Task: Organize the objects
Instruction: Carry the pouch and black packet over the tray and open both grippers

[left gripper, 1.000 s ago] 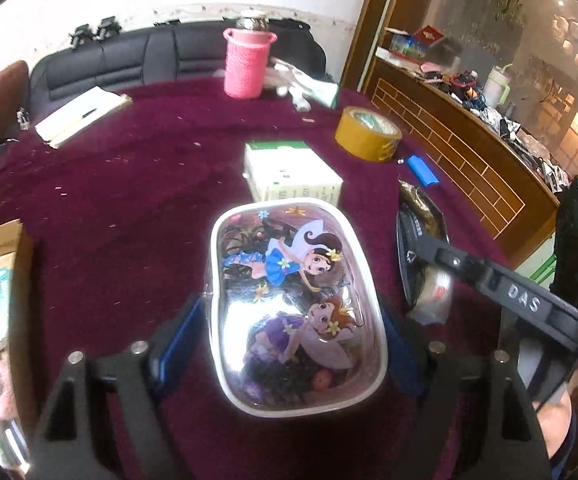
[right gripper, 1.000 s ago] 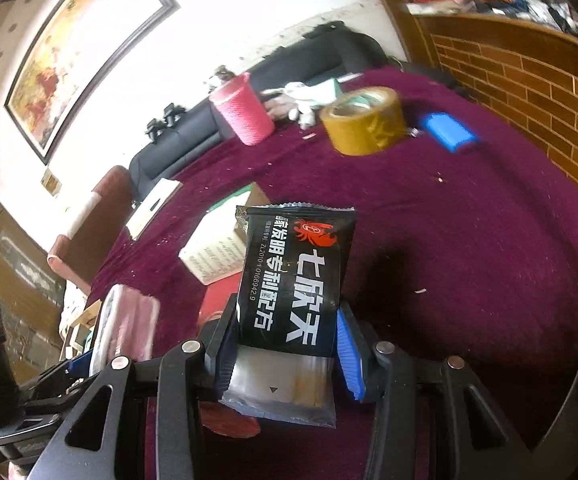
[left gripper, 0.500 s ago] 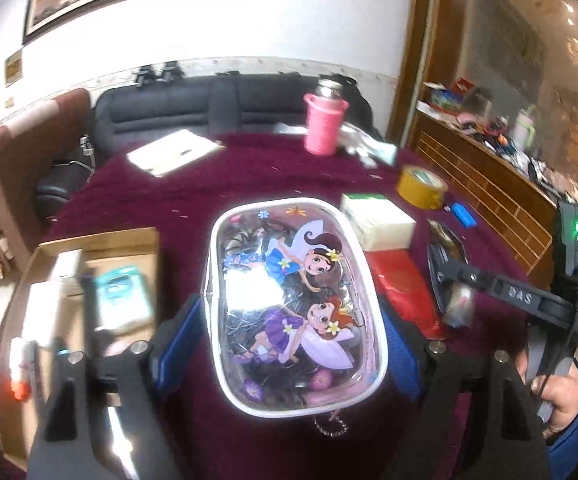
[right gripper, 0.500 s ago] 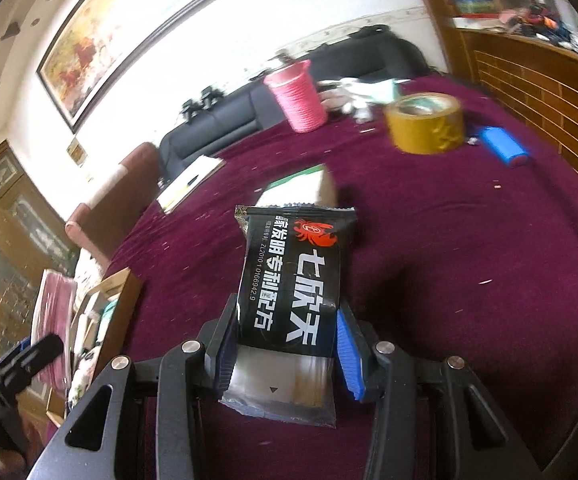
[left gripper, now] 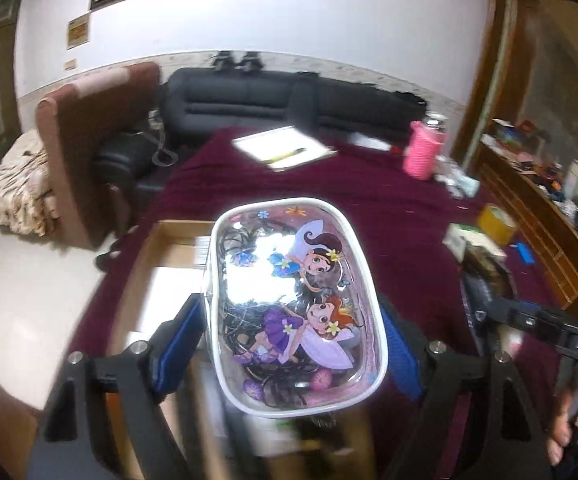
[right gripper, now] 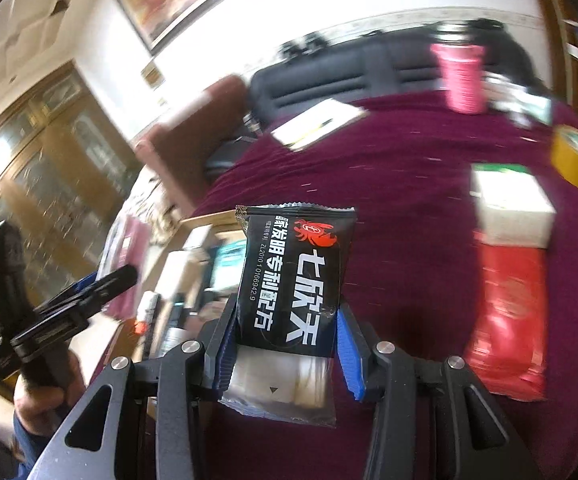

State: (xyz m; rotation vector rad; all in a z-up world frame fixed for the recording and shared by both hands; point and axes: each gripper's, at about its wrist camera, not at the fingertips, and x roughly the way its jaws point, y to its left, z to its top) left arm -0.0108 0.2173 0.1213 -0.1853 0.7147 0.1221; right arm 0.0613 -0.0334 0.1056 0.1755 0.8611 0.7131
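My left gripper [left gripper: 289,344] is shut on a clear pouch [left gripper: 297,300] with cartoon fairies and a white rim, held in the air above a shallow cardboard box [left gripper: 169,240] at the table's left edge. My right gripper [right gripper: 287,344] is shut on a black snack packet [right gripper: 295,276] with a red crab logo and white lettering. The same cardboard box [right gripper: 205,220], with several items inside, lies behind the packet to the left. The left gripper's handle [right gripper: 61,312] shows at left in the right wrist view, a hand around it.
On the maroon tablecloth [right gripper: 389,160] lie a red packet [right gripper: 509,312], a white and green box [right gripper: 509,200], a yellow tape roll [right gripper: 577,156], a pink bottle [right gripper: 463,76] and a notepad with a pen [right gripper: 317,124]. A black sofa [left gripper: 289,100] and a brown chair [left gripper: 85,128] stand beyond.
Both grippers have swung left with their loads. The pouch now hangs over the cardboard box, and the box has come into the right wrist view behind the packet.
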